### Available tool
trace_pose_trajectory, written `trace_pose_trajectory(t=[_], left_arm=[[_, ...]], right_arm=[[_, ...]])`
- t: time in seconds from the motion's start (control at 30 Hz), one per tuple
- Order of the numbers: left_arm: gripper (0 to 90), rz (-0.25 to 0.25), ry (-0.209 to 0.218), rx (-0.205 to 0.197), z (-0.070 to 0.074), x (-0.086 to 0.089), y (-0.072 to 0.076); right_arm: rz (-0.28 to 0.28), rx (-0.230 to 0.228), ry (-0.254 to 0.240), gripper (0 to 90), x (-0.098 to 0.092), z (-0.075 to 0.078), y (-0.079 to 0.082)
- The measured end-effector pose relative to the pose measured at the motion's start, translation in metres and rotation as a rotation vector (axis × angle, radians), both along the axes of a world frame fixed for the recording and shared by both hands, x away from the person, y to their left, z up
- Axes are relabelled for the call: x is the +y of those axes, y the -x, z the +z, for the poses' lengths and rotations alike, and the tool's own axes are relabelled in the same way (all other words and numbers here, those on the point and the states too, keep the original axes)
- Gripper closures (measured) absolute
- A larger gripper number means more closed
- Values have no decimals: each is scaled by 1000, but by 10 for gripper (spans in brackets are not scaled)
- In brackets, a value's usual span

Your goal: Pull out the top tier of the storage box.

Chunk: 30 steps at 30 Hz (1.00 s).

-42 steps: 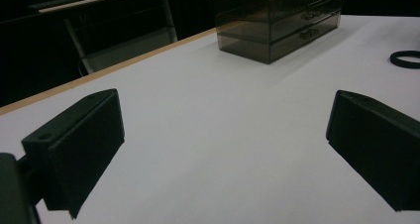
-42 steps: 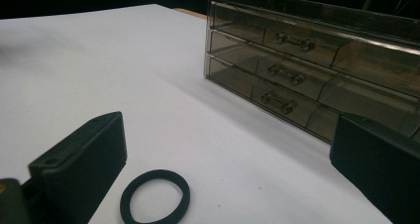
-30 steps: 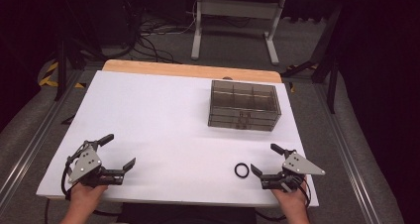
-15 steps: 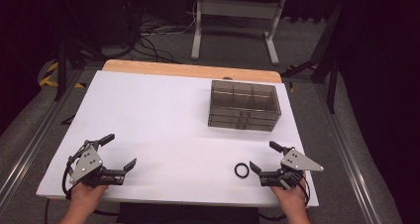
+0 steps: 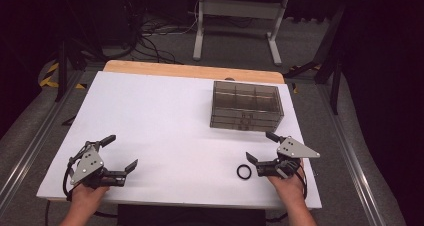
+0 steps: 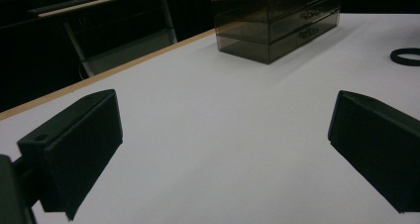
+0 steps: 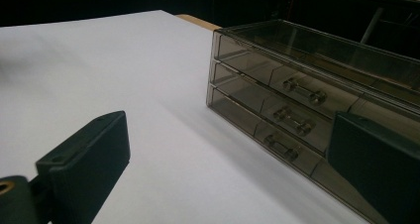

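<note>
A smoky clear box with three drawers [image 5: 246,106] stands at the back right of the white table [image 5: 165,116]; all its drawers [image 7: 282,115] are shut. A black ring [image 5: 244,172] lies flat near the front edge, and it also shows at the far right in the left gripper view [image 6: 406,56]. My right gripper [image 5: 261,147] is open just right of the ring, its jaws wide apart and holding nothing. At the front left my left gripper [image 5: 120,152] is open too, with bare table between its jaws.
A wooden strip [image 5: 192,70] edges the table's far side. Beyond it are a white metal stand [image 5: 237,16] and cables on the grey floor. Metal rails [image 5: 30,146] run along both sides of the table.
My right gripper has edged slightly up and away from the front edge. The left gripper, ring and box have not moved.
</note>
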<state>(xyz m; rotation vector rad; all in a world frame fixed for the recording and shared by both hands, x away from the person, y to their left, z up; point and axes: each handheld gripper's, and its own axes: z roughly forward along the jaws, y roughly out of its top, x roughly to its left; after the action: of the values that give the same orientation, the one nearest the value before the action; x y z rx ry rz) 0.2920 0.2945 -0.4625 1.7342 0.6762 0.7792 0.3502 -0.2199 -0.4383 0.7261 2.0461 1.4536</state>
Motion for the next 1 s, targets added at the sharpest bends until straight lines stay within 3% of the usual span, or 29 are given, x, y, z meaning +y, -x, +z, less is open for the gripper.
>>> trace_pose_trajectory(t=[1.0], left_arm=[[8,12,-14,-14,0,0,0]], right_arm=[[24,-11,67,37,20,13,-33]])
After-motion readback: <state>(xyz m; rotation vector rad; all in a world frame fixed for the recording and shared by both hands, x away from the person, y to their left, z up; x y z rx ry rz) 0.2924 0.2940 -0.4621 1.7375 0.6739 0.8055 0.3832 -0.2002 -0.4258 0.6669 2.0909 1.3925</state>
